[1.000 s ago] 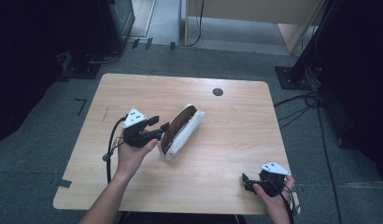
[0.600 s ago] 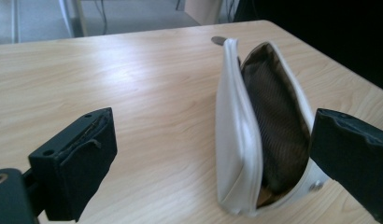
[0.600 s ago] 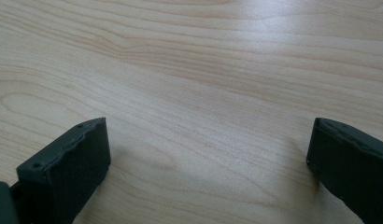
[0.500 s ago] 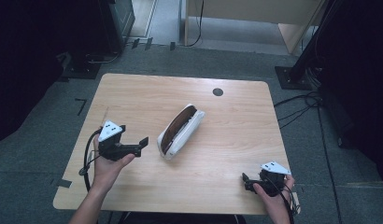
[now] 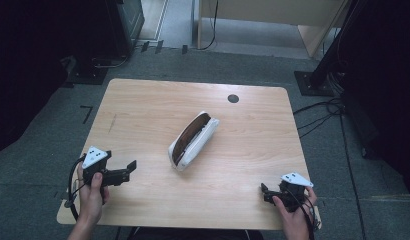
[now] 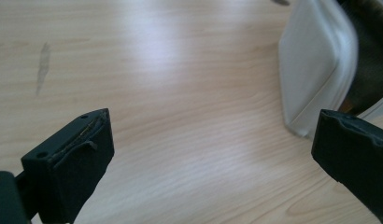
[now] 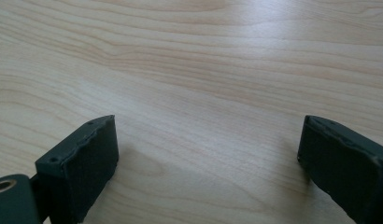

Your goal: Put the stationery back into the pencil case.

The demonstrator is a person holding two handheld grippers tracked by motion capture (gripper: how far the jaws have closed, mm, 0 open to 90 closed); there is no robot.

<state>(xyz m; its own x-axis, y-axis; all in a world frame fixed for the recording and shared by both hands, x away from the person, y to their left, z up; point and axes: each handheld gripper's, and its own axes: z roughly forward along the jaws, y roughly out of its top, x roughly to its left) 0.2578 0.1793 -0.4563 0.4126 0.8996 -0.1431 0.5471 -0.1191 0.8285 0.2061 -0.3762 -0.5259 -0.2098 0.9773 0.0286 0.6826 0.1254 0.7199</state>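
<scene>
One white case (image 5: 193,141), two grippers. Lay diagonally, right of left gripper (image 5: 130,167); jaws wide, empty, like right gripper (image 5: 263,192).

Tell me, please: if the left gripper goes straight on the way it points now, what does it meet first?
Probably the white case. The left gripper points across bare table toward its near end, jaws open and empty. Depth is unclear; it might pass just beside.

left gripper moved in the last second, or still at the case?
Yes. The left gripper has pulled back from the white case toward the table's near-left corner. Its jaws have just been opening and nothing sits between them.
</scene>
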